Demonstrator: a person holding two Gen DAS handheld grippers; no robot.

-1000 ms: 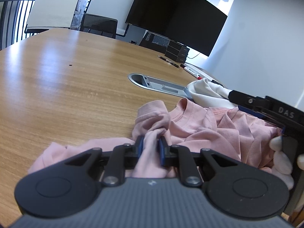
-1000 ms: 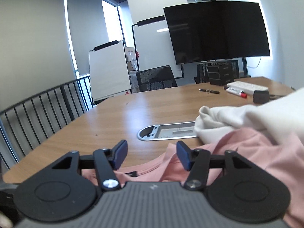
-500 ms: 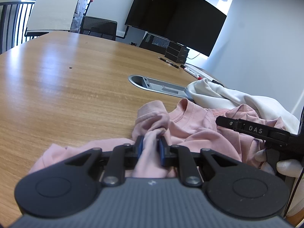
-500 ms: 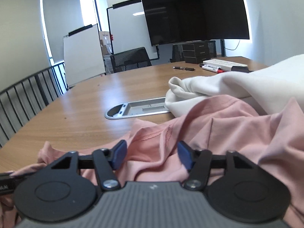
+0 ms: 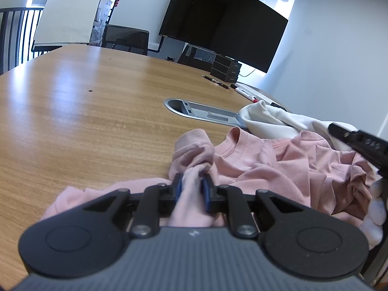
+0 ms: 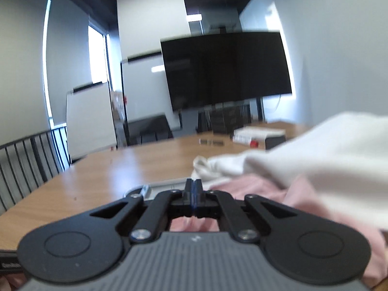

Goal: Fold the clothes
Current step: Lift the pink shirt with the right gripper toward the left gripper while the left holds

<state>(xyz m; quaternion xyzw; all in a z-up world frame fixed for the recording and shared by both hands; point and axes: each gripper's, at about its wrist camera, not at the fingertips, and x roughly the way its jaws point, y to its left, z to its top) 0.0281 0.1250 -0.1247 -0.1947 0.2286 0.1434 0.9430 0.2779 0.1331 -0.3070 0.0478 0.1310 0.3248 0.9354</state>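
The left gripper (image 5: 192,186) clenched a fold of the pink shirt (image 5: 262,165), which sprawled rightward from its fingers, collar pointing ahead. The right gripper (image 6: 193,189) had just snapped closed, apparently empty. Bare table (image 5: 84,111) lay left.

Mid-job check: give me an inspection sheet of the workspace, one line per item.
Surface: wooden conference table, metal cable port set in it.
Job's things: pink T-shirt crumpled; white garment heaped behind it, overlapping its far edge.
Clutter: pen, red-capped markers, black boxes at the far end.
Grippers: left hand-held gripper clamps a bunch of pink fabric; right hand-held gripper has just closed, pads together, no cloth visible between them.
Cables: nothing seen on the table.
Surroundings: dark wall screen, flipchart, mesh chair, railing.
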